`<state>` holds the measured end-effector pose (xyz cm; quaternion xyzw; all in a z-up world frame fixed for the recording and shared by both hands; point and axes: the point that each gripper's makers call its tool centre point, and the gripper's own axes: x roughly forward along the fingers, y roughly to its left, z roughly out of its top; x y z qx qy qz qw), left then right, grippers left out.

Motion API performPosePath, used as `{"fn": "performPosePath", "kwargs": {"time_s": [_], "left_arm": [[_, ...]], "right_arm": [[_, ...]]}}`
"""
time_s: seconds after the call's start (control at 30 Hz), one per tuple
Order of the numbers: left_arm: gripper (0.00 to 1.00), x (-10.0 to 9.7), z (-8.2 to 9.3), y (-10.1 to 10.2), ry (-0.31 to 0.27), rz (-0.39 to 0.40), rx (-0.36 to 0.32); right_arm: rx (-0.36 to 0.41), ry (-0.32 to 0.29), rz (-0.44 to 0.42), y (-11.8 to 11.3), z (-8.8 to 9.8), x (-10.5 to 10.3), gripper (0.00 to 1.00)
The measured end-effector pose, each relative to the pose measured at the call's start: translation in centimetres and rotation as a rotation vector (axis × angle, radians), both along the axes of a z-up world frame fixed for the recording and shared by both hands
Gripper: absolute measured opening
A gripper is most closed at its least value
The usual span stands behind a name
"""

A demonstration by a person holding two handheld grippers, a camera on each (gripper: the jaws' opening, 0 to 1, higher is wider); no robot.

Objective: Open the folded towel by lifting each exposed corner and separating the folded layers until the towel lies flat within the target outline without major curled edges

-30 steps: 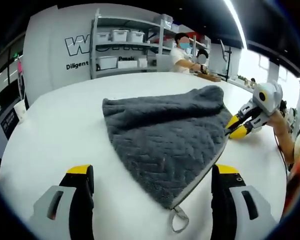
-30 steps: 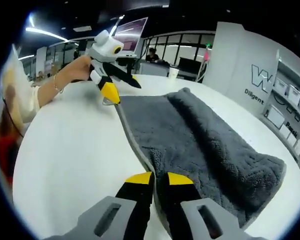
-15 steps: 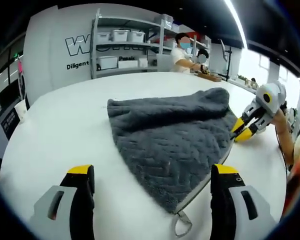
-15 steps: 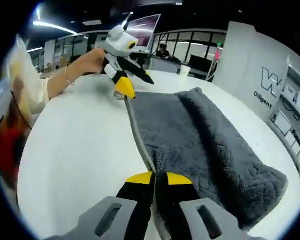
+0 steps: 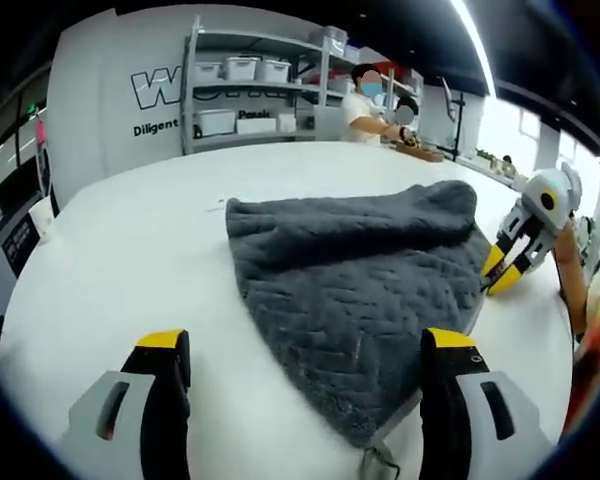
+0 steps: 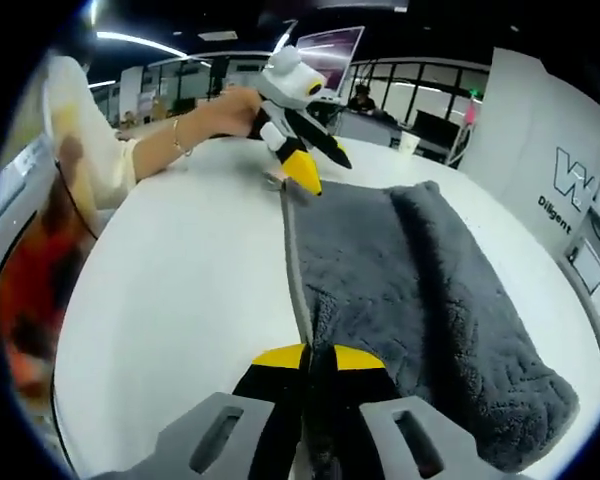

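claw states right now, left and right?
Left claw: open, holding nothing, over the towel's corner.
Right claw: closed on the towel's trimmed edge.

An open-plan lab or workshop floor with storage shelving and workstations.

A large white table (image 5: 110,250) stands in front of metal shelving (image 5: 255,90) stocked with white bins (image 5: 240,70), beside a white wall panel (image 5: 120,100) bearing printed lettering. A person (image 5: 365,105) works at a bench farther back. In the right gripper view, strip ceiling lights (image 6: 140,42), a mounted screen (image 6: 342,45), glazed partitions (image 6: 430,80) and another seated person (image 6: 360,100) at a desk appear under a dark ceiling.
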<state>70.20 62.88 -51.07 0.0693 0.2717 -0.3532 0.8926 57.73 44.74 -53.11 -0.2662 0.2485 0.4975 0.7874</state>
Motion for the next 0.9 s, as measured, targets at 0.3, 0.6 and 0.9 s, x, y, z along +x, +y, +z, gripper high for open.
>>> {"fn": "performPosePath", "kwargs": {"time_s": [0.3, 0.6, 0.9], "left_arm": [[0.92, 0.1, 0.0, 0.2, 0.006, 0.005, 0.003], [0.91, 0.0, -0.1, 0.1, 0.009, 0.005, 0.004], [0.91, 0.0, -0.3, 0.1, 0.015, 0.005, 0.006]], "right_arm": [[-0.001, 0.019, 0.061, 0.1, 0.1, -1.3, 0.02], [0.001, 0.039, 0.093, 0.2, 0.1, -2.1, 0.02], [0.003, 0.045, 0.118, 0.4, 0.1, -2.6, 0.03]]}}
